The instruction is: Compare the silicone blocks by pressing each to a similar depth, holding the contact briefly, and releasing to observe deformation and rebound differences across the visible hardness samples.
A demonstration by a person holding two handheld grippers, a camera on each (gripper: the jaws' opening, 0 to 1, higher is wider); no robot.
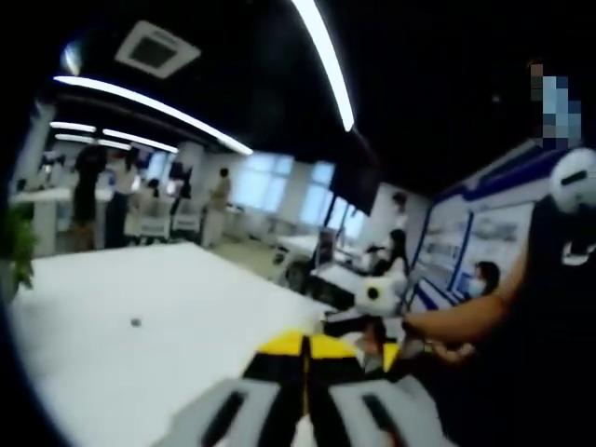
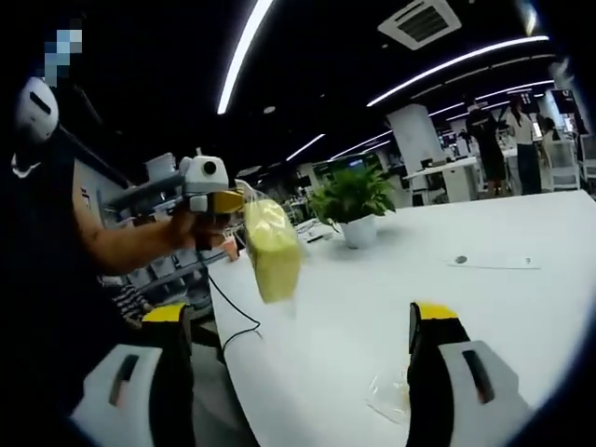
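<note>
Silicone block (image 2: 272, 247), yellowish in clear bag, hangs pinched at top by left hand-held gripper (image 2: 226, 202): looks light, soft, bag slippery; right hand-held gripper (image 2: 303, 372) gapes, empty, over white desk (image 2: 484, 307).

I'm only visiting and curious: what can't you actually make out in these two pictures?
- Yellow bagged item, right gripper view: blur hides what is inside.
- Left gripper, right gripper view: the bag covers its jaws.
- Small dark spot on the white table, left gripper view: too small to identify.
- Clear wrapper, right gripper view: partly behind a jaw.
</note>
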